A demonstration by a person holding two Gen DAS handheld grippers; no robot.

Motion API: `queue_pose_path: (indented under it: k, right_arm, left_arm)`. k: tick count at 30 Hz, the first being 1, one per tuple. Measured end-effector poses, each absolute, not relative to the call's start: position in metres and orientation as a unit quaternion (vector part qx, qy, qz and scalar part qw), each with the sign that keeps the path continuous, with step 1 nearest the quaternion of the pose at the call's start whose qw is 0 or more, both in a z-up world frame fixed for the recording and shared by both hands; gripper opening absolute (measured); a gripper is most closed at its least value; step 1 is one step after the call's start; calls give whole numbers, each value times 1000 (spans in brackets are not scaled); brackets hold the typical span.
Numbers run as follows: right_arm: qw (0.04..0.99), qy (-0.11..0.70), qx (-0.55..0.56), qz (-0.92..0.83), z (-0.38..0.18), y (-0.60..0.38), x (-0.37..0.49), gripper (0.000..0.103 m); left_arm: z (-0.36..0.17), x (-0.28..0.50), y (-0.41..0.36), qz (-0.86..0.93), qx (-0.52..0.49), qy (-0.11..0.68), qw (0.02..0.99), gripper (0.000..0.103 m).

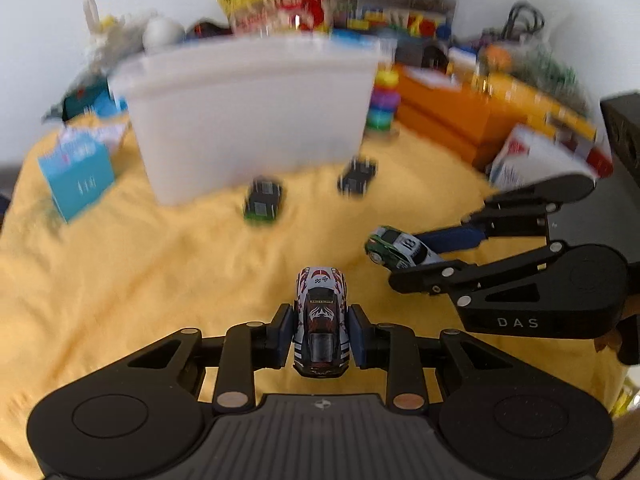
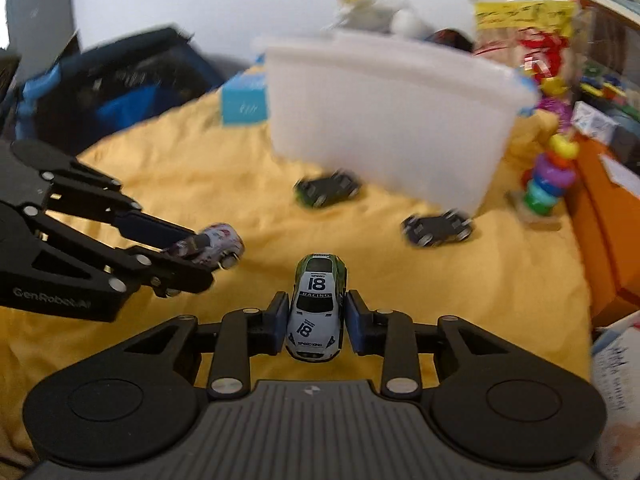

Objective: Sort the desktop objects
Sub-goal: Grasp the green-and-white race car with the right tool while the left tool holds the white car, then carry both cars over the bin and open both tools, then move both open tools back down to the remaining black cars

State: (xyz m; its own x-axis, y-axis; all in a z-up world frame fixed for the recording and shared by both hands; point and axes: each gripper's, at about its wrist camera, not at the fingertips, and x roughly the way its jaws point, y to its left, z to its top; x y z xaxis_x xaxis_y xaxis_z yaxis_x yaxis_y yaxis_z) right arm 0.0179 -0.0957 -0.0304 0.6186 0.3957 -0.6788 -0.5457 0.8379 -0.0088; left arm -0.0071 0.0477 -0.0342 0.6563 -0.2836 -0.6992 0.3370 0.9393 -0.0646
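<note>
— Left gripper (image 1: pixel 320 330) first: what does it have?

— Its two blue pads pinch the flanks of a white toy car with red flame markings (image 1: pixel 321 320), nose pointing away from the gripper, lifted clear of the yellow cloth (image 1: pixel 120 280).

— And the right gripper (image 2: pixel 318 316)?

— Clamped the same way on a white-and-green car numbered 18 (image 2: pixel 317 312), nose forward, held above the cloth. From the left wrist view that gripper reaches in from the right, the numbered car at its tips; from the right wrist view the left gripper comes in from the left with the flame car.

— What lies ahead of them?

— A white plastic bin (image 1: pixel 252 116) stands straight ahead of the left gripper, ahead and slightly right of the right one. Just in front of its base two more cars lie upside down on the cloth, wheels up: one with a green body (image 1: pixel 264 200), one dark blue (image 1: pixel 357 176), apart from each other.

— Anything beside the bin?

— A light blue box (image 1: pixel 76 180) to its left, a coloured ring stacker (image 1: pixel 383 96) to its right, and orange boxes (image 1: pixel 460 116) farther right. The background is blurred.
</note>
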Motion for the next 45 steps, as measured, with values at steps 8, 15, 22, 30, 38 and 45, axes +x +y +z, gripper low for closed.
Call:
queue_pose_path:
  k: [8,15,22,30,38,45]
  right_arm:
    - [935,251,-86,236,39,-112,44,34]
    - [962,177,-48,202,79,-98,109,34]
    - [966,206,11,158,90,-90,183,34]
    - [958,250,-8,139,58,-84,204,41]
    - [965,219,5,144,63,-106,164,54]
    - [968,214,-6,128,45,-126,112,55]
  left_arm:
    - [48,23,61,-163,30,274,947,33]
    - [103,74,66,-130,48,182,973,33]
    - [101,149,61,-80,70,184,977,33]
    - [58,190,61,-72,82,276,955,35]
    - [68,140,58,-109,69,238,963,50]
    - [46,80,44,-173,62,255,949,56]
